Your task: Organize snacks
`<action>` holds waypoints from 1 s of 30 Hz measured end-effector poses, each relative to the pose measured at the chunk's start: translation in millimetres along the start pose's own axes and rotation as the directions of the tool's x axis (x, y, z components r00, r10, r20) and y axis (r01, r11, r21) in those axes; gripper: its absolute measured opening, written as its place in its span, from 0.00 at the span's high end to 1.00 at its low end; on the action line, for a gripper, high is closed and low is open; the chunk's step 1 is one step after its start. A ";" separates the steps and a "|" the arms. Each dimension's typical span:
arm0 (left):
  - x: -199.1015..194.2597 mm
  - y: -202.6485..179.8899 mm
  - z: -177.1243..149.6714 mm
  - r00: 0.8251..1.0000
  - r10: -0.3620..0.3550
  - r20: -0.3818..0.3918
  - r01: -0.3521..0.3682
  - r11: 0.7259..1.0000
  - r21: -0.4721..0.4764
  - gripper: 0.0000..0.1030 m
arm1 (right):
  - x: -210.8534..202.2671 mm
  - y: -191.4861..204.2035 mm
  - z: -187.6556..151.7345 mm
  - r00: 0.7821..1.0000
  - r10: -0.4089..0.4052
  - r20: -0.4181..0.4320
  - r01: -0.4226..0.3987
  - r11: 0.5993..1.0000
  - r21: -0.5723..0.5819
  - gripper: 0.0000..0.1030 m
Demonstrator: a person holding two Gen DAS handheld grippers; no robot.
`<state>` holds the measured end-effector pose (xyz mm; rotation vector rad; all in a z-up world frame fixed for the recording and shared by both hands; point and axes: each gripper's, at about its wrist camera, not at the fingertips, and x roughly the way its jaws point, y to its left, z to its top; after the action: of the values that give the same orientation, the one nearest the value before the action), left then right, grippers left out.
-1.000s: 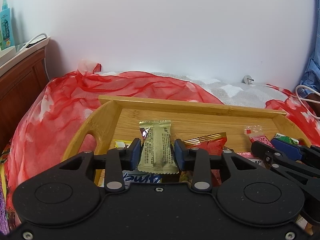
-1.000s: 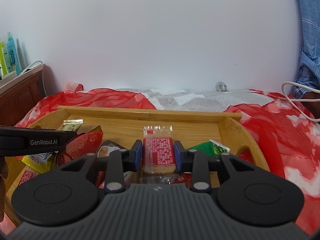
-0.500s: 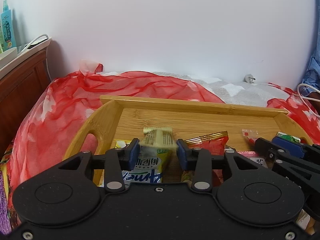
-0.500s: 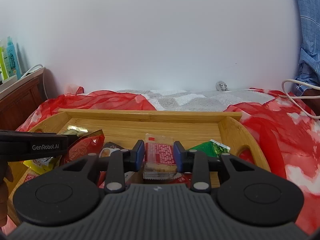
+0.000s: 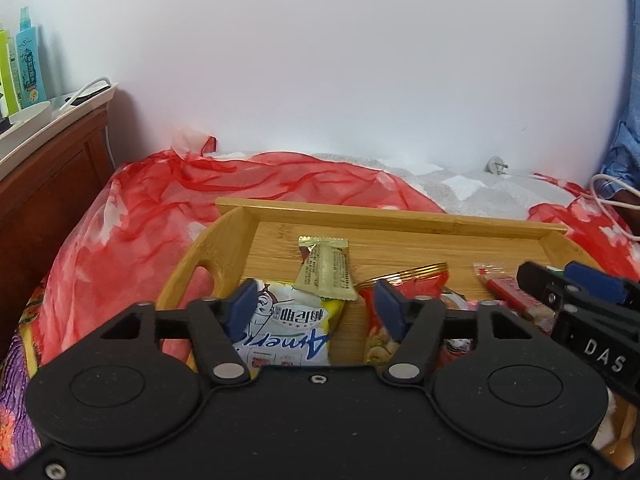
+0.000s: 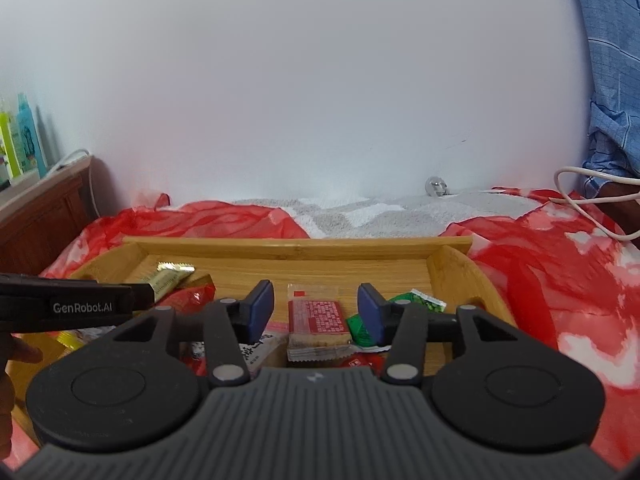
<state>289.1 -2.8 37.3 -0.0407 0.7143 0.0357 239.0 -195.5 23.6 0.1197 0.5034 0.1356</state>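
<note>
On smooth bamboo tray, crinkly gold foil packet lies flat.

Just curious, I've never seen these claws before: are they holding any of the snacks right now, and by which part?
Nothing is held. Both the left gripper and right gripper are opening, pads touching no snack.

Left gripper jaws opening, nothing pinched; gold snack packet lies at 12 o'clock in bamboo tray.

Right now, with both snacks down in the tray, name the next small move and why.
Probably lift both hand-held grippers clear: the left and right jaws are opening, and the gold bar and red wafer pack lie loose in the tray.
</note>
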 end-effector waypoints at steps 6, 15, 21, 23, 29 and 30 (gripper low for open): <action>-24.8 -6.9 -2.8 1.000 0.007 0.018 -0.008 0.999 0.052 0.21 | -24.8 -1.5 9.8 0.998 -0.008 0.057 0.009 1.000 -0.012 0.21; -60.4 -8.0 -14.9 1.000 0.007 0.025 -0.009 0.998 0.055 0.13 | -57.6 -3.2 2.4 0.997 -0.028 0.068 0.032 0.998 -0.056 0.12; -80.7 -3.4 -28.9 1.000 0.010 0.020 -0.011 0.999 0.050 0.10 | -76.9 0.5 -3.3 0.997 -0.026 0.072 0.029 0.998 -0.053 0.09; -88.1 -0.3 -34.0 1.000 0.010 0.025 -0.011 0.999 0.038 0.10 | -82.4 2.4 -6.6 0.997 -0.022 0.069 0.026 0.998 -0.059 0.08; -105.8 3.9 -45.1 1.000 -0.001 0.024 0.000 0.999 0.032 0.09 | -102.0 9.7 -18.4 0.996 -0.020 0.082 0.026 0.997 -0.078 0.00; -108.9 4.1 -47.2 1.000 -0.002 0.026 0.001 0.999 0.035 0.09 | -104.8 11.0 -20.1 0.996 -0.019 0.083 0.026 0.996 -0.084 0.00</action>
<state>175.8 -3.0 72.9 -0.0075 0.6885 0.0223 137.2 -199.7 57.2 0.0367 0.4165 0.1295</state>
